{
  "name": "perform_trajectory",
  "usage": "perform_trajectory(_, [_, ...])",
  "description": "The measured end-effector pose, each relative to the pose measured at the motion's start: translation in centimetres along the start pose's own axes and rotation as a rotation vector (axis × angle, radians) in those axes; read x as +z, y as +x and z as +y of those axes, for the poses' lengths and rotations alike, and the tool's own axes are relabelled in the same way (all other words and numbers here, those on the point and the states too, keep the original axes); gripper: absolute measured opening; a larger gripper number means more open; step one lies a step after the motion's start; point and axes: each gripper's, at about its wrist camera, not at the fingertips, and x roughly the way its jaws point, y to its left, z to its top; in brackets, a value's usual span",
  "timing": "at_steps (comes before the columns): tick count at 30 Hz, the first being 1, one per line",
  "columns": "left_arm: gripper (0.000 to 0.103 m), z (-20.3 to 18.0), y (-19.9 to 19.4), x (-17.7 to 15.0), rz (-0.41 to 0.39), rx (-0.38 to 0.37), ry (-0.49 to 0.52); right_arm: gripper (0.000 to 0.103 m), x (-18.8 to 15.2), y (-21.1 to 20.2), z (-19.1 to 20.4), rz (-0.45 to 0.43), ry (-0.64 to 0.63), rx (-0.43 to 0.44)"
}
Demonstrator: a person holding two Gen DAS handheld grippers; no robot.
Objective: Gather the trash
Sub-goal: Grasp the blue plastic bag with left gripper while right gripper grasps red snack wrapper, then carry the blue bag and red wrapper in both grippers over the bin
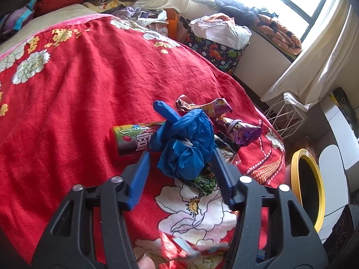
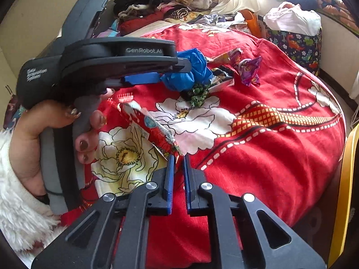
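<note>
two grippers work over a bed covered in a red blanket with white flowers (image 1: 78, 94). the left gripper (image 1: 179, 154) has its blue-padded jaws partly spread around a crumpled blue plastic glove (image 1: 186, 143); the far pad lies against the glove, the near pad stands just apart from it. the glove sits on a small heap of trash: a red and green cylindrical snack tube (image 1: 132, 139) lying on its side just behind it, a purple foil wrapper (image 1: 237, 132) beside it, and a crinkled foil wrapper (image 1: 202, 106) farther back. the right gripper (image 2: 178, 157) has its jaws drawn nearly together, pinching the corner of a flat red snack packet (image 2: 152, 127) that lies on the blanket near the person's left hand (image 2: 44, 130), which grasps the other tool's handle in a fluffy white sleeve. a yellow-rimmed round bin (image 1: 309, 188) stands beside the bed.
</note>
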Motion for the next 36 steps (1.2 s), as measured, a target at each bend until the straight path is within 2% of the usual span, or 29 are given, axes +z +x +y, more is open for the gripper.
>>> perform_trajectory(1, [0.042, 0.0, 0.1, 0.1, 0.002, 0.002, 0.0, 0.008, -0.1, -0.1, -0.1, -0.001, 0.007, 0.0])
perform_trajectory(5, [0.018, -0.3, 1.1, 0.1, 0.024, 0.019, 0.014, 0.008, -0.3, -0.4, -0.6, -0.006, 0.031, -0.01])
perform_trajectory(8, [0.011, -0.5, 1.1, 0.0, 0.021, 0.007, 0.023, 0.007, -0.6, -0.5, -0.9, -0.003, 0.046, -0.013])
perform_trajectory(16, [0.007, -1.1, -1.4, -0.3, -0.044, -0.031, 0.055, 0.006, -1.5, -1.0, -0.9, -0.008, 0.053, -0.016])
perform_trajectory(24, [0.007, -0.5, -4.5, 0.1, -0.107, -0.012, 0.064, 0.006, -1.6, -2.5, -1.5, -0.062, 0.096, -0.023])
perform_trajectory(36, [0.006, -2.7, -6.2, -0.1, -0.133, -0.041, 0.118, 0.006, -1.6, -5.5, -2.6, -0.14, 0.147, -0.05])
